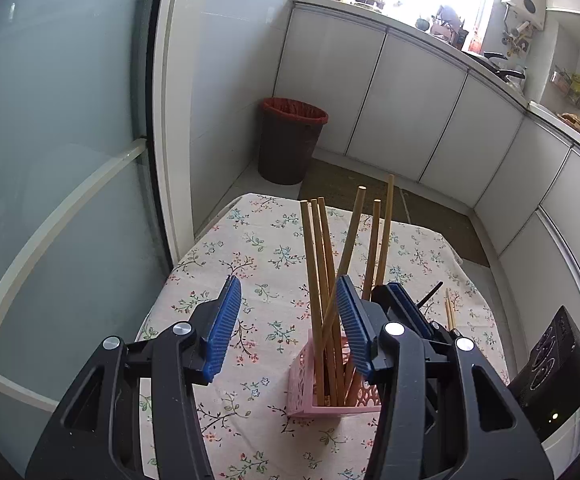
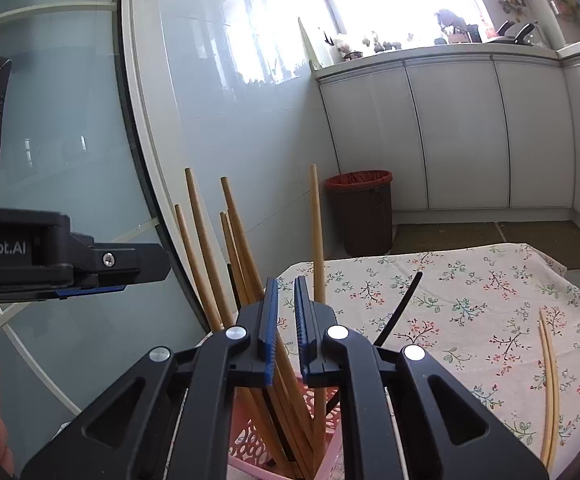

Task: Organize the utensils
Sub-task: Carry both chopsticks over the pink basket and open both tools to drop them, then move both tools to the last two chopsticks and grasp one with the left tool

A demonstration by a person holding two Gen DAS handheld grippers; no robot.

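My right gripper (image 2: 286, 320) nearly pressed together, empty; left gripper (image 1: 288, 328) spread. Risk: bumping chopsticks (image 1: 322, 280), tipping pink basket (image 1: 310, 396).

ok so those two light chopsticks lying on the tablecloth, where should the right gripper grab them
Probably mid-length, from above. The light chopsticks lie flat side by side on the floral tablecloth, so fingers straddling the pair across its width could pinch both at once. They sit to the right of the right gripper, well apart from the pink holder, leaving open room to descend.
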